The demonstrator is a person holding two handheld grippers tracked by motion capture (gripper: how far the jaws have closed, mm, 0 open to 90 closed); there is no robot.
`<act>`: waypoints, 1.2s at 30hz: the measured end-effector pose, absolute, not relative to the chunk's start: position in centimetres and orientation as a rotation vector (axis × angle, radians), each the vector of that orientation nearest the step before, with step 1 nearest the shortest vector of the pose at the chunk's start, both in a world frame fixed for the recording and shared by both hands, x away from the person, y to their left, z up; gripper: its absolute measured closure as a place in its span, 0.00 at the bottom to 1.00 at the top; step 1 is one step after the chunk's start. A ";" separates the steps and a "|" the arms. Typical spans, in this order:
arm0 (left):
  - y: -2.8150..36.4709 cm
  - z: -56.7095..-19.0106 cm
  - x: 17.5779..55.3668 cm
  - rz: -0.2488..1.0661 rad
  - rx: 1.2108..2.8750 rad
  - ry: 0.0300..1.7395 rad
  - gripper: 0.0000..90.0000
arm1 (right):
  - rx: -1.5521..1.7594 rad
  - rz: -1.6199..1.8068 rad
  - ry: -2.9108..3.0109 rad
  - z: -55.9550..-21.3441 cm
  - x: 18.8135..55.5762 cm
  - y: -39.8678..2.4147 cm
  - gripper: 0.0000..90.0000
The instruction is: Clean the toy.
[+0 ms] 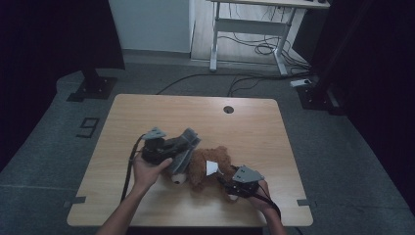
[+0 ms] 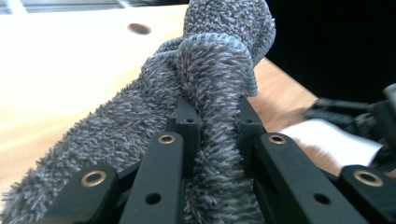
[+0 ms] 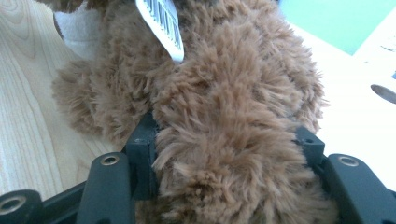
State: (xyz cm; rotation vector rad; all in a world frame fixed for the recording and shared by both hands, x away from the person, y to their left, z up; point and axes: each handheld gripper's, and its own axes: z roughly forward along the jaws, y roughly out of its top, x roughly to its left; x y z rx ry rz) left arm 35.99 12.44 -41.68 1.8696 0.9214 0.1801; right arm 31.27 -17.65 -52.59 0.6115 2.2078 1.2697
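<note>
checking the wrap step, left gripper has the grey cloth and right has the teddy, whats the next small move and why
Probably draw the grey cloth further across the brown teddy. The left gripper is shut on a bunched fold of it, the right gripper is shut on the teddy's body, pinning it to the table, and the cloth so far lies only at the teddy's head end.

Black claws (image 2: 214, 126) with brass rivets, grey three-cornered plates, trailing cables.
</note>
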 end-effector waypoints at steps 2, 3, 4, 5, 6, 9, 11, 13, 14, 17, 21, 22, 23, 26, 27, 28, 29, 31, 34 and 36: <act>10.0 -40.9 36.2 0.175 1.902 0.882 0.86 | 0.611 1.263 2.209 -52.6 31.2 -17.6 0.47; 8.8 -40.7 36.3 0.168 1.917 0.863 0.86 | 0.610 1.266 2.206 -52.6 31.2 -17.6 0.47; 7.6 -40.5 36.3 0.162 1.937 0.843 0.86 | 0.610 1.265 2.206 -52.6 31.2 -17.6 0.47; 7.6 -40.5 36.3 0.162 1.937 0.843 0.86 | 0.610 1.265 2.206 -52.6 31.2 -17.6 0.47; 5.3 -40.5 36.4 0.142 1.981 0.809 0.86 | 0.608 1.265 2.206 -52.6 31.2 -17.6 0.47; 3.2 -41.1 36.4 0.114 2.029 0.786 0.85 | 0.610 1.265 2.207 -52.6 31.2 -17.6 0.47; 1.6 -42.3 36.4 0.093 2.081 0.776 0.85 | 0.611 1.264 2.207 -52.6 31.2 -17.6 0.47; 0.9 -43.8 36.3 0.121 2.132 0.779 0.85 | 0.607 1.260 2.208 -52.6 31.1 -17.6 0.47; 1.1 -43.9 36.3 0.126 2.125 0.782 0.86 | 0.607 1.256 2.209 -52.6 31.1 -17.6 0.47; 1.8 -43.8 36.2 0.138 2.112 0.796 0.86 | 0.605 1.255 2.210 -52.7 31.1 -17.6 0.47; 4.1 -43.7 36.4 0.149 2.085 0.839 0.86 | 0.605 1.258 2.213 -52.7 31.2 -17.7 0.47; 5.6 -43.7 36.6 0.159 2.066 0.874 0.86 | 0.605 1.255 2.211 -52.8 31.2 -17.7 0.47; 5.6 -43.7 36.6 0.159 2.066 0.874 0.86 | 0.605 1.254 2.210 -52.8 31.2 -17.7 0.47; 9.0 -44.1 37.2 0.143 2.011 0.944 0.85 | 0.604 1.249 2.211 -52.9 31.2 -17.8 0.47; 9.0 -44.1 37.2 0.143 2.011 0.944 0.85 | 0.604 1.249 2.211 -52.9 31.2 -17.8 0.47; 10.6 -44.2 37.4 0.157 1.999 0.976 0.86 | 0.605 1.250 2.212 -52.9 31.2 -17.8 0.47; 11.4 -44.2 37.6 0.160 1.988 0.992 0.86 | 0.605 1.249 2.212 -52.9 31.2 -17.8 0.47; 12.2 -44.2 37.7 0.166 1.977 1.010 0.86 | 0.604 1.249 2.211 -52.9 31.2 -17.8 0.47; 15.3 -44.4 37.9 0.193 1.928 1.068 0.86 | 0.604 1.247 2.212 -52.9 31.2 -17.8 0.47; 16.5 -44.8 37.7 0.193 1.914 1.087 0.85 | 0.608 1.252 2.209 -53.0 31.2 -17.8 0.47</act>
